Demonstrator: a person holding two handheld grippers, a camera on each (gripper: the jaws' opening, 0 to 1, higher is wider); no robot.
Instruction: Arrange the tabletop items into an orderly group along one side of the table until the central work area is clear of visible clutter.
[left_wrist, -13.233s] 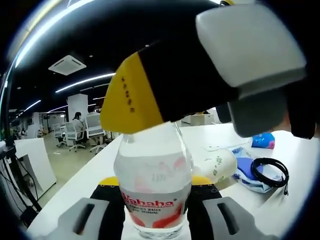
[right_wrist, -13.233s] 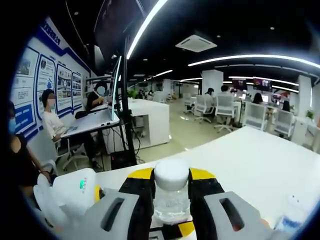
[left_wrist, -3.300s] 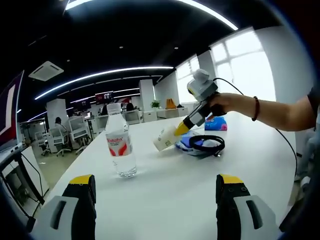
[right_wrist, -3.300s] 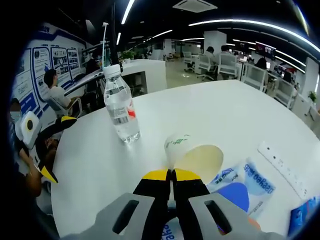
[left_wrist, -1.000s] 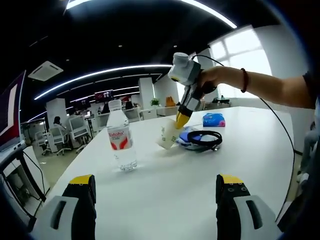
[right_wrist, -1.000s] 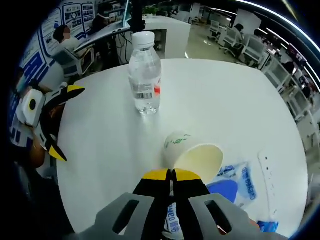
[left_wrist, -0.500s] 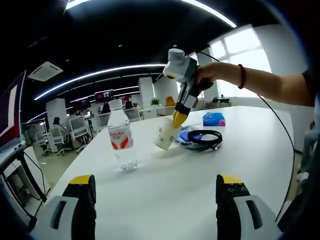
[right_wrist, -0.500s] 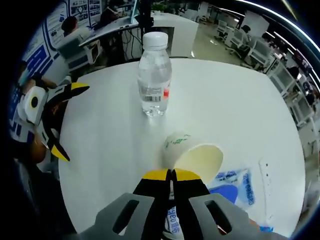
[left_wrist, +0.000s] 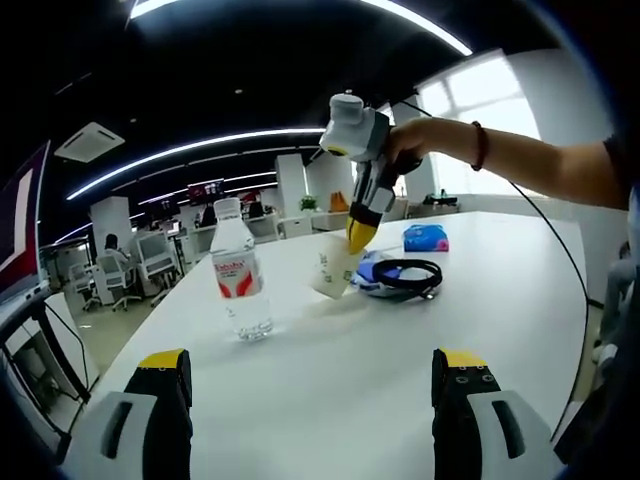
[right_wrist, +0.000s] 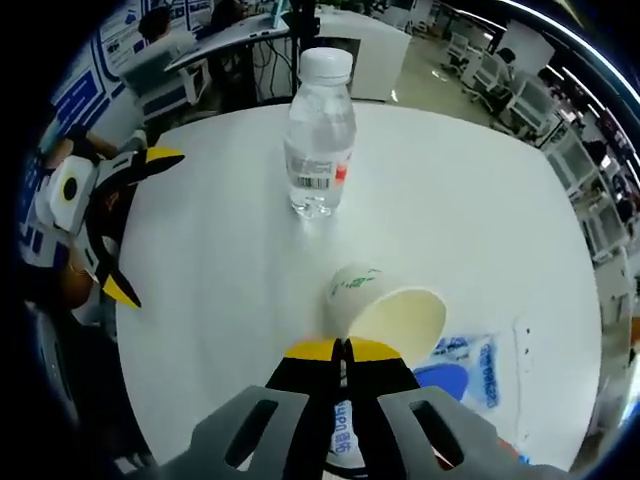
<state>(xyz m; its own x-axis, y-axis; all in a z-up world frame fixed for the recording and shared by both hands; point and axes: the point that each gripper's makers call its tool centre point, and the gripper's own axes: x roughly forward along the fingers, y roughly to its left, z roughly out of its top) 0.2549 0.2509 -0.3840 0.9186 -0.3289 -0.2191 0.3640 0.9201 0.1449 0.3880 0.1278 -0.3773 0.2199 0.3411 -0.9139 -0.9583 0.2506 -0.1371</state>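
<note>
— Status of both claws?

— My right gripper (right_wrist: 343, 350) is clamped on the rim of the paper cup (right_wrist: 385, 308), jaws pressed together, cup tilted and held clear above the white table (right_wrist: 210, 300). In the left gripper view I see that same gripper (left_wrist: 358, 238) with the cup (left_wrist: 335, 272) hanging from its tip. My left gripper (left_wrist: 310, 375) stands wide apart, holding nothing, low over the table's near edge.

— Other items?

— The water bottle (left_wrist: 240, 270) stands upright, just beside the cup. Behind the cup lie a coiled black cable (left_wrist: 408, 275) on a blue-and-white packet (right_wrist: 470, 375), and a blue tissue pack (left_wrist: 426, 238) farther back.
</note>
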